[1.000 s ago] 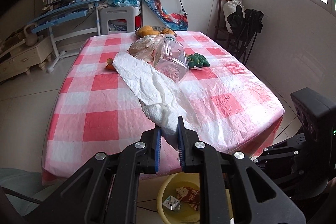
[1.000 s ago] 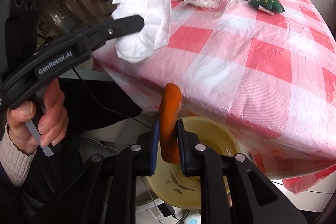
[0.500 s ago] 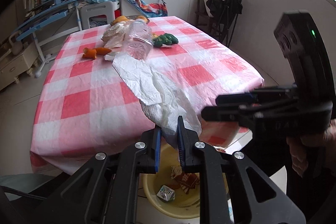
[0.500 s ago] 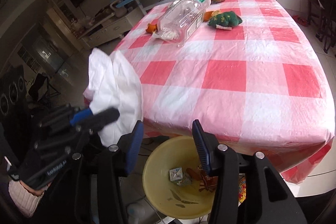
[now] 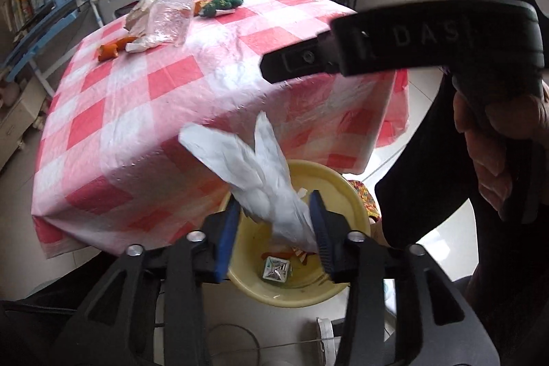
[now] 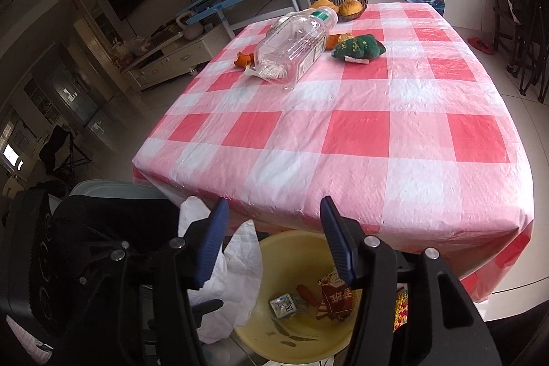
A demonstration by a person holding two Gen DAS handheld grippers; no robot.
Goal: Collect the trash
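On the left, the left hand-held gripper (image 5: 274, 228) hangs over the yellow basin (image 5: 346, 191) below the surface (image 6: 357, 132). Its jaws have just been opening and stand apart, the white tissue (image 5: 264, 180) loose between them. It trails up toward the tablecloth edge, so it may snag on a pad or drift outside the rim. To the right, the right hand-held gripper (image 6: 274, 242), whose jaws have also just been opening, is spread and empty above the basin. The plastic bottle (image 6: 295, 47) lies on the cloth and could roll.
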